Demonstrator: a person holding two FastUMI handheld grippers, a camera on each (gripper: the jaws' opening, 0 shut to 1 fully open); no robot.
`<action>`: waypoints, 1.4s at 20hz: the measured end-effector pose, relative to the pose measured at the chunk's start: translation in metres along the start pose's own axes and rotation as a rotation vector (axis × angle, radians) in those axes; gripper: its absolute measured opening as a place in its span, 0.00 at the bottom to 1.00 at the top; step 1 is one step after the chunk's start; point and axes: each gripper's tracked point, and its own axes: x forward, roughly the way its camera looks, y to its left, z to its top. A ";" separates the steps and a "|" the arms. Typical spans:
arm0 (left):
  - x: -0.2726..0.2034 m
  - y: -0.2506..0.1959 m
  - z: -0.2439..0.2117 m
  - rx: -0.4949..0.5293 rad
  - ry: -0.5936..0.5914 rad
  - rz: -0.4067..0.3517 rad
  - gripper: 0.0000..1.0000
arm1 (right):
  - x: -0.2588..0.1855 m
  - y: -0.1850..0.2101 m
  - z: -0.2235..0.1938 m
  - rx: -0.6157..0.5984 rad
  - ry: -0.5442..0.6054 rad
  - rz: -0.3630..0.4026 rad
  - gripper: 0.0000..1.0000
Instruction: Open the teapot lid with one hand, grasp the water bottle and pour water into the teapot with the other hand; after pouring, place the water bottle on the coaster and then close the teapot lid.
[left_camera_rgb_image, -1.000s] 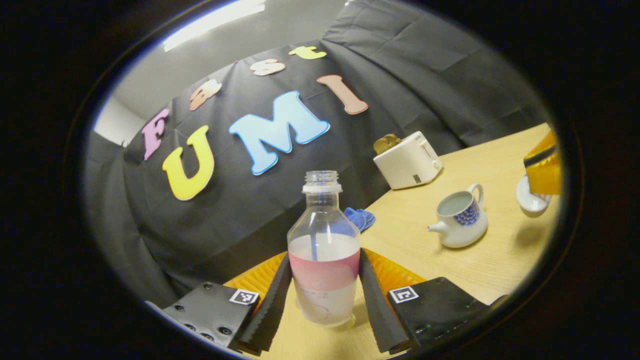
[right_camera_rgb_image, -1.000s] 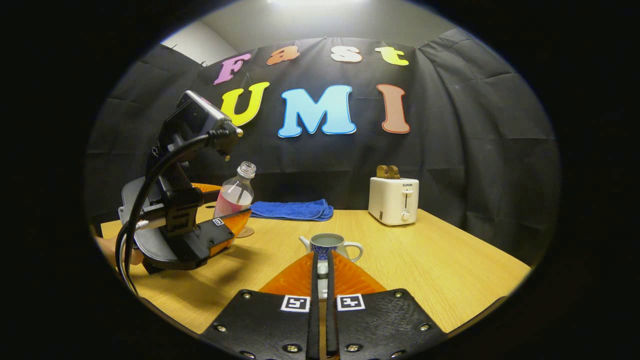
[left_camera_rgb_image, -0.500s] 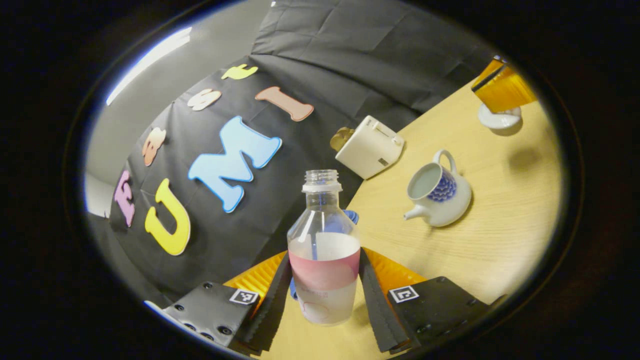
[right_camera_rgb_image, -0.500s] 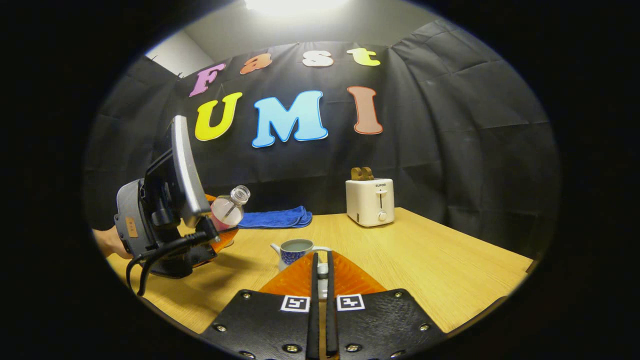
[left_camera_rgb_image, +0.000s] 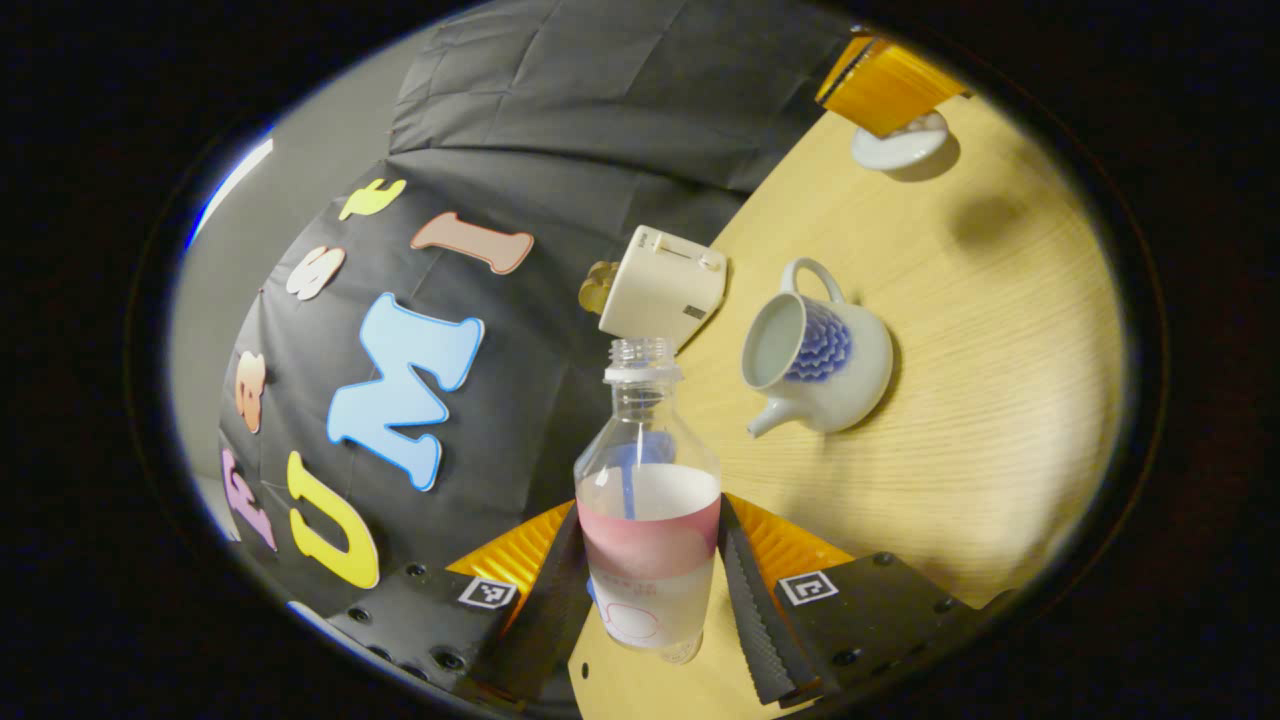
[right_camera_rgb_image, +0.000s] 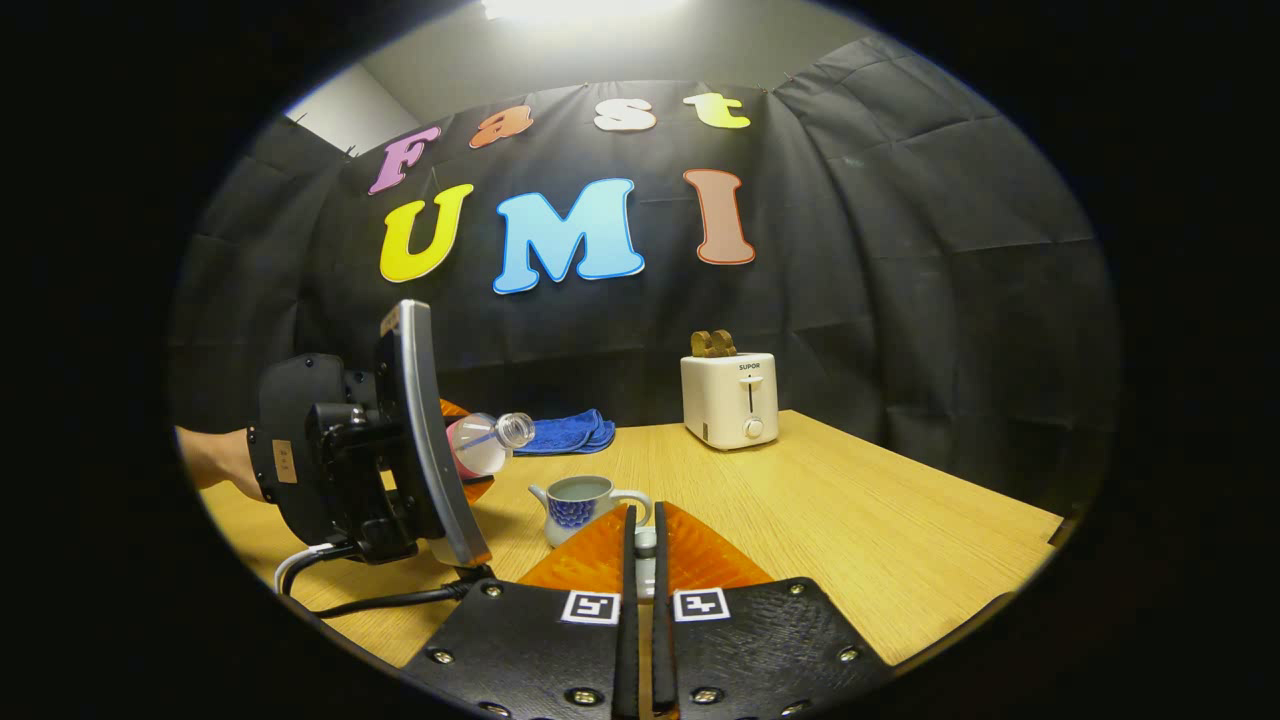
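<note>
While the left gripper (left_camera_rgb_image: 648, 590) clamps the water bottle (left_camera_rgb_image: 648, 520) tilted near the open teapot (left_camera_rgb_image: 815, 365), spillage is the risk — mouth short of rim. Right gripper (right_camera_rgb_image: 640, 640) pinches the lid (left_camera_rgb_image: 900, 148) — narrow.

White teapot (left_camera_rgb_image: 820, 365), blue scale pattern; pink-banded, perhaps frosted, bottle (left_camera_rgb_image: 648, 500).

Uncapped, half-full water bottle (left_camera_rgb_image: 648, 520) tipped toward open white teapot (left_camera_rgb_image: 820, 360) with blue pattern, lid (left_camera_rgb_image: 900, 145) apart.

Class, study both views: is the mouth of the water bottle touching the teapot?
Apart. In the right gripper view the water bottle is tipped, its mouth up and left of the teapot rim, with tabletop and cloth between them.
</note>
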 end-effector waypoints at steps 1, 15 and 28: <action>0.004 0.000 0.000 0.018 0.001 -0.007 0.85 | 0.000 0.000 0.000 -0.001 0.001 -0.001 0.05; 0.021 0.001 0.013 0.322 0.017 -0.063 0.84 | -0.001 -0.002 -0.001 -0.002 0.012 0.009 0.05; 0.025 0.001 0.013 0.580 0.070 -0.125 0.84 | 0.000 -0.001 -0.002 -0.002 0.016 0.016 0.05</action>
